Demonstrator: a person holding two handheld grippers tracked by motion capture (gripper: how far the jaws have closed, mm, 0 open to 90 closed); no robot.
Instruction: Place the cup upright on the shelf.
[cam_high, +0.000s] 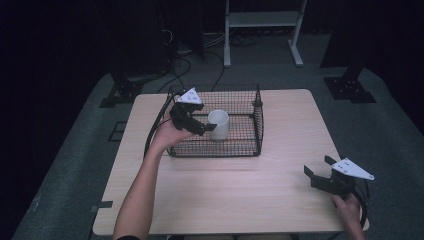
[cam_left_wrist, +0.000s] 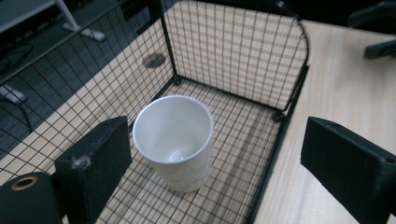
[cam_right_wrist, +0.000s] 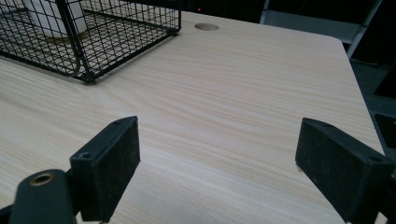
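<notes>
The left gripper (cam_high: 210, 128), a black two-jaw tool with a grey three-cornered plate on top, hangs over the left end of the black wire-mesh basket (cam_high: 260, 120), its jaws spread wide and holding nothing. In the left gripper view the two black pads stand well apart, one low on each side, and the white cylindrical cup (cam_left_wrist: 175, 140) shows below and between them, touched by neither. The cup stands upright on the basket's mesh floor, mouth up and empty, near the basket's left end and towards its near wall. The high view puts the cup (cam_high: 218, 124) just beside the tips of the left gripper, whose hand and bare forearm come up from the near edge of the table.

The basket (cam_left_wrist: 289, 88) is rectangular with upright mesh walls, and it stands on the light wooden table (cam_high: 280, 190) close to the far edge, a little left of the middle.

The right gripper (cam_high: 317, 168), of the same make, sits low near the table's near right corner, well apart from the basket and the cup. Its jaws are also wide apart with only bare tabletop (cam_right_wrist: 224, 107) between them. In the right gripper view the basket's corner (cam_right_wrist: 84, 70) lies far off at the upper left, and a small round brown disc (cam_right_wrist: 206, 26) is set in the tabletop near the far edge.
</notes>
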